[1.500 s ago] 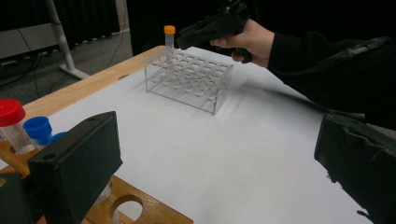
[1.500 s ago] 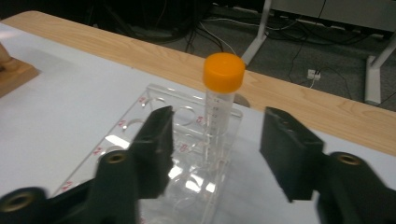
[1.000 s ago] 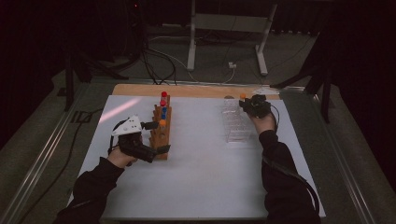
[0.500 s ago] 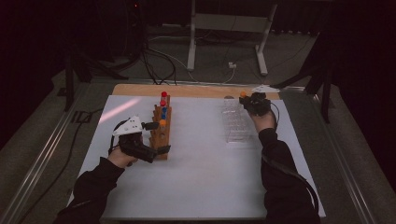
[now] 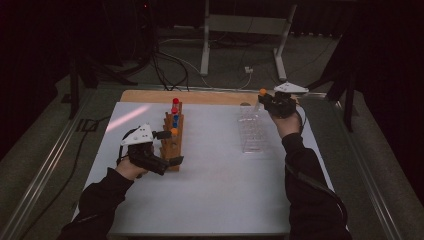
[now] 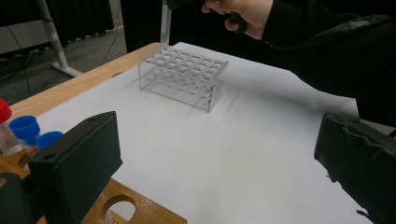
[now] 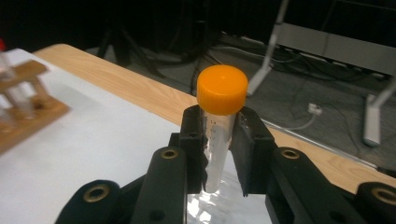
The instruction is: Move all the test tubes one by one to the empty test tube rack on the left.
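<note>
My right gripper (image 5: pixel 266 101) is shut on a clear tube with an orange cap (image 7: pixel 222 88), held upright above the far end of the clear plastic rack (image 5: pixel 250 131). The pads press the tube (image 7: pixel 217 140) just under its cap. In the left gripper view the tube (image 6: pixel 164 23) hangs over the clear rack's (image 6: pixel 182 77) far corner. My left gripper (image 5: pixel 174 147) is open, its jaws on either side of the near end of the wooden rack (image 5: pixel 172 131). That rack holds tubes with red, blue and orange caps.
A white mat (image 5: pixel 215 185) covers the table, with a bare wooden strip (image 5: pixel 210 97) along its far edge. Blue caps (image 6: pixel 25 127) and a red cap (image 6: pixel 3 111) stand close to my left jaw. Beyond the table are a metal stand and cables.
My right hand has risen with the orange-capped tube, away from the clear rack. The left hand and the wooden rack have stayed put.
</note>
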Demonstrator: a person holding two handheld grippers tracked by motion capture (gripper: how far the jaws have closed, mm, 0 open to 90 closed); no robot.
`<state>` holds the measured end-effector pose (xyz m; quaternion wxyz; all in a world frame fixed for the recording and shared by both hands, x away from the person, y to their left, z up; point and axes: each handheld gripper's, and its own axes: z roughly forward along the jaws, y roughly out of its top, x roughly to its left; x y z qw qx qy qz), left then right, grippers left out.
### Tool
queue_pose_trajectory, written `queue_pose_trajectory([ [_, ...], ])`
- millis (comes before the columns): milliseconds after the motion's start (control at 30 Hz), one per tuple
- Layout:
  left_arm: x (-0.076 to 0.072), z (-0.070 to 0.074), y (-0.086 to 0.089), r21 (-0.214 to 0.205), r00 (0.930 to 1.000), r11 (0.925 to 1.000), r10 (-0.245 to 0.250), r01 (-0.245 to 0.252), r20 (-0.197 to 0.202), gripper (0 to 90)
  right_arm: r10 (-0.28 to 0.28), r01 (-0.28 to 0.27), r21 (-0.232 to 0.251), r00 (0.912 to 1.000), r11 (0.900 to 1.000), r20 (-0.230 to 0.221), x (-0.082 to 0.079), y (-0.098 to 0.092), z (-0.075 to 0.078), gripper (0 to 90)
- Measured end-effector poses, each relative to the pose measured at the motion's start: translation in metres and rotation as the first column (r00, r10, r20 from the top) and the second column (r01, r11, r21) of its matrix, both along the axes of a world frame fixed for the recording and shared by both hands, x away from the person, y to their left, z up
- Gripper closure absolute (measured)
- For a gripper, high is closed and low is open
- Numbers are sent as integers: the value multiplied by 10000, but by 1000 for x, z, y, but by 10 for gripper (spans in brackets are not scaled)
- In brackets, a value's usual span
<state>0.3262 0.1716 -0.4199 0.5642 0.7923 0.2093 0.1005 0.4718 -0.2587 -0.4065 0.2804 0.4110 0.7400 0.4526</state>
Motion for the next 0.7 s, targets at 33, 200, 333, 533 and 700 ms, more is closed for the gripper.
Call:
queue_pose_trajectory([
  [33, -1, 1, -1, -10, 10000, 10000, 10, -10, -2, 14, 107, -107, -37, 9999, 9999, -8, -3, 2, 1, 751],
  [200, -2, 3, -4, 54, 10000, 10000, -73, 73, -13, 14, 782, -782, -157, 9969, 9968, 15, -17, 15, 7, 751],
  [333, -3, 5, -5, 45, 10000, 10000, -73, 73, 14, 14, 1435, -1433, -198, 9896, 9895, 108, -32, 27, 12, 751],
  [533, -3, 9, -10, 26, 9999, 9999, -161, 161, 14, 14, 2536, -2532, -235, 9672, 9671, 152, -58, 45, 15, 751],
  [700, -4, 12, -15, 41, 9997, 9997, -235, 235, 26, 19, 3295, -3290, -334, 9441, 9437, 76, -80, 59, 12, 751],
])
